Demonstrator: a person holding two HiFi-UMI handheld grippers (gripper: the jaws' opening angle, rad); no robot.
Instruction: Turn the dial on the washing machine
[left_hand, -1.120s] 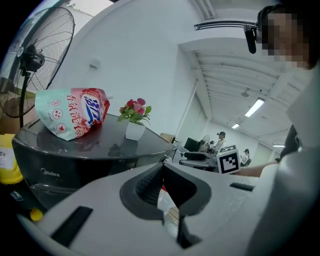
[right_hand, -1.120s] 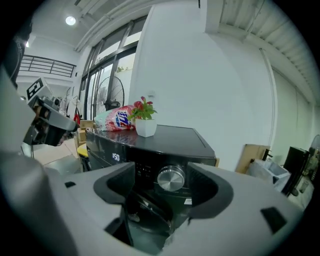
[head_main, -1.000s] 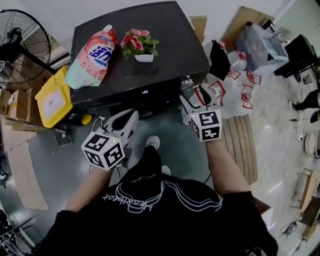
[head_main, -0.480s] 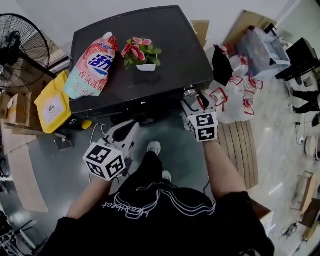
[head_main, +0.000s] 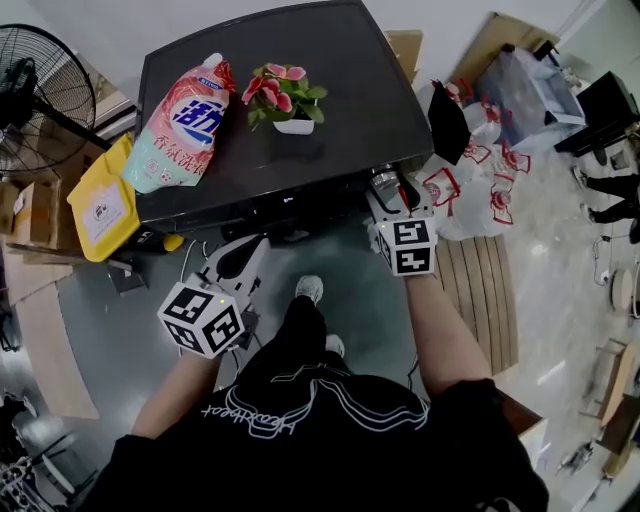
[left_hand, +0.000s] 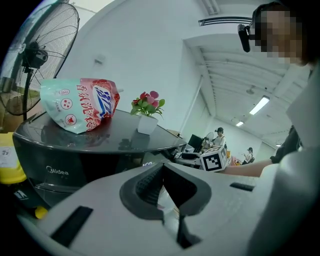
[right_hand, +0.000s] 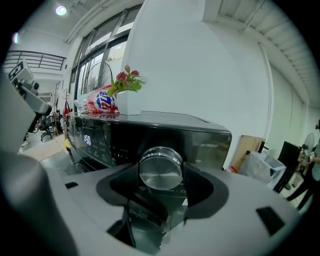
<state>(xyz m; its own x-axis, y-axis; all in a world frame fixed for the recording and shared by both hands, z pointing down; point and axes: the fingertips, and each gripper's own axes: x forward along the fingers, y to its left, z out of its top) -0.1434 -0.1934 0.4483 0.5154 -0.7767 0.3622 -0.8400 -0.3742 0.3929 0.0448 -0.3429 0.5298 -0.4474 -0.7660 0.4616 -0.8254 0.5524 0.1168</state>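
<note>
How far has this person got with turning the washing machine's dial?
Done: the right gripper is at the washing machine's front panel. In hand: its jaws sit against both sides of the silver dial, seemingly gripping it. Left: the turn itself; nothing shows whether it has begun. The left gripper hangs shut and empty, apart from the machine.

Open floor (head_main: 352, 298) before washing machine (head_main: 320, 100); bags (head_main: 482, 190) right, fan (head_main: 40, 90) left.
</note>
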